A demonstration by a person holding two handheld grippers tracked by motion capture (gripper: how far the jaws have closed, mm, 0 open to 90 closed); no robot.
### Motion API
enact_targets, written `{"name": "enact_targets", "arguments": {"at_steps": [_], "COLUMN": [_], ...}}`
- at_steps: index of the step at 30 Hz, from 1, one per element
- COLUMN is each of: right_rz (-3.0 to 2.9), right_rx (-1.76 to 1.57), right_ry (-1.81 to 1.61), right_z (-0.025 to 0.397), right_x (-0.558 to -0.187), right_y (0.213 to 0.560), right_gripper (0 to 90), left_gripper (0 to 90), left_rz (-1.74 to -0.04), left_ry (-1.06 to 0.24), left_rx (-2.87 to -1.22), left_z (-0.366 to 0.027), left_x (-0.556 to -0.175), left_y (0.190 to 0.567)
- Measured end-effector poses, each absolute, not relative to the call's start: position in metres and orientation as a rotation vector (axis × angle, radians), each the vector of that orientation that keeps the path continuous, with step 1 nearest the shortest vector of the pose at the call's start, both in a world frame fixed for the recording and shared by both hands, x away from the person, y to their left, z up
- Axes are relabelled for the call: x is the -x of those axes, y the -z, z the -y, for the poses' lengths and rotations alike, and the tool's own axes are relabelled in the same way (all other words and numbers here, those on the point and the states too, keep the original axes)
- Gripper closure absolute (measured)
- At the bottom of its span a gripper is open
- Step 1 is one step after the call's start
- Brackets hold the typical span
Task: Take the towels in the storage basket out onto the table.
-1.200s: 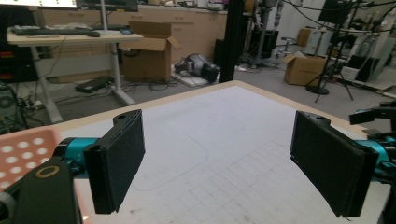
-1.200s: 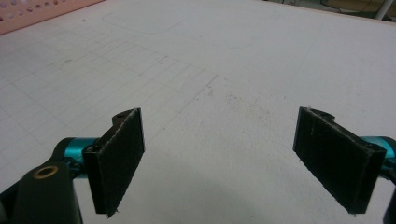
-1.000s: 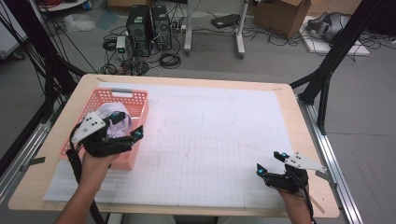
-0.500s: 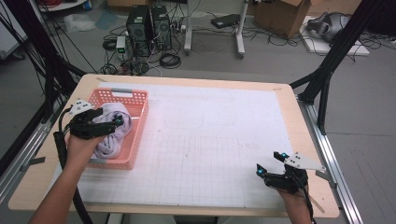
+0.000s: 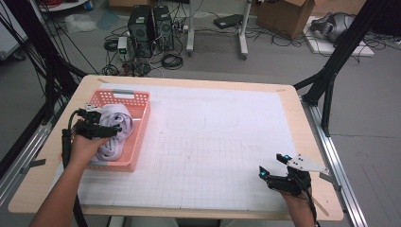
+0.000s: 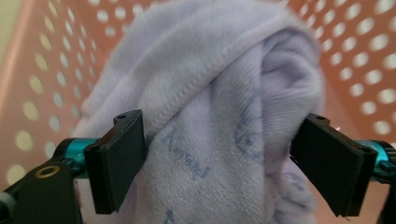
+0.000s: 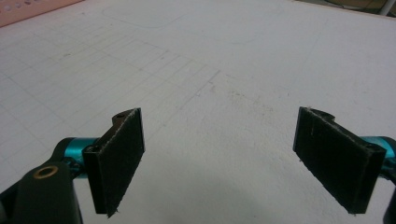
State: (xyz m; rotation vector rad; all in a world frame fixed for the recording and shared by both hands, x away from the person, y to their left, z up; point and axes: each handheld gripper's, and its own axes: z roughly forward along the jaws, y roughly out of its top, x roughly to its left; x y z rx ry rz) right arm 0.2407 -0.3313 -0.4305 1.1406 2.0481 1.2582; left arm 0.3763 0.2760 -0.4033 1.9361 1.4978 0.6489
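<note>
Reaching into a pink perforated plastic basket (image 5: 137,124) at nine o'clock on the white gridded bench (image 5: 213,142): the left gripper (image 5: 111,131), jaws spread wide and straddling a bundled pale lilac terry-cloth towel (image 5: 113,130). In the left gripper view, pressing against the towel (image 6: 210,116) on either side but not yet clenching it, with a stitched hem and faint blue lettering showing on the fabric between them and the basket's dotted wall (image 6: 42,79) rising behind.

Resting at five o'clock near the bench's front edge: the right gripper (image 5: 272,174), well apart from the basket, grey three-cornered plate on top, jaws released and grasping nothing. In the right gripper view, hovering over bare gridded bench surface (image 7: 210,93), a sliver of the pink basket (image 7: 28,11) peeking in at eleven o'clock.

Lying inside the basket, filling most of its length: the towel, heaped above the rim.

Standing on the floor beyond twelve o'clock: two black computer towers (image 5: 151,26), tangled cables, a cardboard box (image 5: 283,16).
</note>
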Motion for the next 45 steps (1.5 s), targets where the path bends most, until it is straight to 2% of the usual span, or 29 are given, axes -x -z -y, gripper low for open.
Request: {"name": "enact_targets", "arguments": {"at_steps": [10,15,17,22,27,31,36,45], "right_rz": [-2.050,-2.043,-2.041,-2.048,-2.054,-2.032,-2.044,-2.034], "right_rx": [-1.132,-1.136,-1.143,-1.142,-1.124,-1.130,-1.130,-1.130], "right_ry": [-1.259,-1.262,-1.272,-1.292,-1.282,-1.284,-1.273,-1.281], "right_z": [0.331,0.332,0.332,0.331,0.330,0.329,0.327,0.331], "right_x": [-0.241,-0.240,-0.240,-0.243,-0.248,-0.249,-0.248,-0.245], "right_y": [0.430,0.430,0.429,0.432,0.430,0.427,0.428,0.427], "right_gripper": [15.3,15.3,15.3,15.3,15.3,15.3,15.3,15.3], "left_gripper": [8.3,6.7,13.1,36.7,47.2,50.8,51.3,51.1], "left_rz": [-1.618,-1.640,-1.646,-1.640,-1.638,-1.641,-1.608,-1.381], "left_ry": [-0.492,-0.483,-0.478,-0.477,-0.463,-0.452,-0.473,-0.605], "left_rx": [-2.016,-2.034,-2.020,-1.997,-1.953,-1.882,-1.779,-1.551], "left_z": [-0.281,-0.278,-0.279,-0.279,-0.281,-0.286,-0.291,-0.293], "left_x": [-0.390,-0.394,-0.395,-0.392,-0.389,-0.387,-0.382,-0.356], "left_y": [0.419,0.423,0.422,0.419,0.414,0.409,0.400,0.373]}}
